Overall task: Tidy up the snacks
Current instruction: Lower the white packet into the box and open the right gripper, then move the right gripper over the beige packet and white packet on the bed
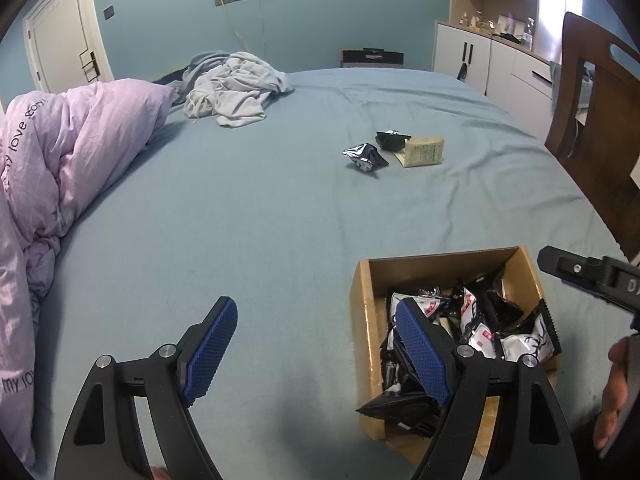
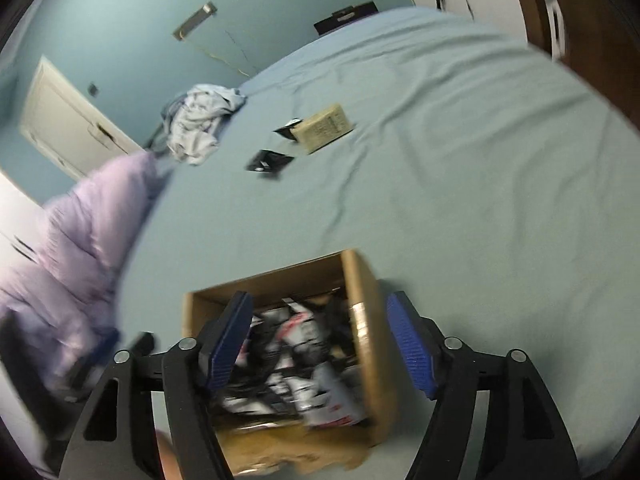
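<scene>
Along the left edge of the bed [image 1: 256, 216], a pale lilac duvet [image 1: 52, 168] printed with dark lettering lies bunched in a heap, and beyond it, toward the far side of the blue sheet, a crumpled grey garment [image 1: 234, 90] sits in a loose pile. The left gripper [image 1: 316, 324] hangs over the near part of the sheet with its blue ribbed pads spread wide and nothing between them; its right finger reaches over the near left corner of the cardboard box [image 1: 362, 308]. Out on the open middle of the bed three snacks lie apart from the box: a crinkled black packet [image 1: 365, 155], just right of it a second black packet [image 1: 390, 140], and touching that one a flat tan packet [image 1: 424, 151] with printed text. The cardboard box stands near the bed's near edge, open at the top and filled with a jumble of black-and-white snack packets [image 1: 484, 328], some showing red marks. In the right wrist view, which is blurred, the right gripper [image 2: 320, 316] is poised above the box with its jaws standing well apart: the left pad is over the packets inside, the right pad is outside the box's right wall, and nothing is clamped between them. At the far right a dark wooden chair [image 1: 592, 120] stands beside the bed, with white cabinets [image 1: 484, 64] against the wall behind it.
</scene>
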`<control>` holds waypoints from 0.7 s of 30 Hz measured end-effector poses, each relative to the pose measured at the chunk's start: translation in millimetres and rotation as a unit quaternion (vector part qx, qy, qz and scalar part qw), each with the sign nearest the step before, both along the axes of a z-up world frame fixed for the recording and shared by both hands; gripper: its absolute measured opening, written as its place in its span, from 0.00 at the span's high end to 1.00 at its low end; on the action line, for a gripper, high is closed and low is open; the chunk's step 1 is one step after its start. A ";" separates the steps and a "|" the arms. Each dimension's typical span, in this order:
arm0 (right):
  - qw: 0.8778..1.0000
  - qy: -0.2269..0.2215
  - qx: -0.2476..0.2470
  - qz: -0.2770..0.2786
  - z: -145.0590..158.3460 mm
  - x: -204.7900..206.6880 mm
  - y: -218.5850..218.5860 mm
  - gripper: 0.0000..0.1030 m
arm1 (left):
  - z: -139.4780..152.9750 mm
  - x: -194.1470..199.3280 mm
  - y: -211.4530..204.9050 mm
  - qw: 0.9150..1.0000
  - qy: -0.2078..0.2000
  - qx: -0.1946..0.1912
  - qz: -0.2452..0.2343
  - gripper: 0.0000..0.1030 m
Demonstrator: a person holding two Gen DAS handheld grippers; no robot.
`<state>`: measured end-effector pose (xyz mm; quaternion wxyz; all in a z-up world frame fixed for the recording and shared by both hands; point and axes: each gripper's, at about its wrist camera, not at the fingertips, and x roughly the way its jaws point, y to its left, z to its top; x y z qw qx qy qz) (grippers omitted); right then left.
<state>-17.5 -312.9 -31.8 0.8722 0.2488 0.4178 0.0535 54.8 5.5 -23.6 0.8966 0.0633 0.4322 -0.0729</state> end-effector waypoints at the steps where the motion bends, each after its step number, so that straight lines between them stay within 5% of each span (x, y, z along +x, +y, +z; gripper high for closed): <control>1: 1.000 -0.006 -0.014 -0.004 2.9 -2.1 1.3 0.33 | 0.3 -0.6 -0.4 1.000 -0.002 0.001 -0.001 0.20; 8: 0.995 0.027 -0.093 0.008 5.8 -0.4 11.0 0.32 | 1.2 -2.6 -4.4 1.000 -0.004 0.004 -0.005 0.20; 13: 0.997 0.028 -0.070 -0.010 16.8 3.6 2.1 0.32 | 2.5 -3.7 -10.0 1.000 -0.007 0.008 -0.011 0.20; 17: 0.995 0.023 -0.096 -0.032 26.3 0.1 -8.3 0.32 | 2.9 -2.8 -14.7 1.000 -0.006 0.010 -0.015 0.19; 21: 0.997 0.053 -0.060 -0.018 16.6 15.1 -14.3 0.32 | 4.7 -0.7 -16.1 1.000 -0.001 0.001 -0.015 0.19</control>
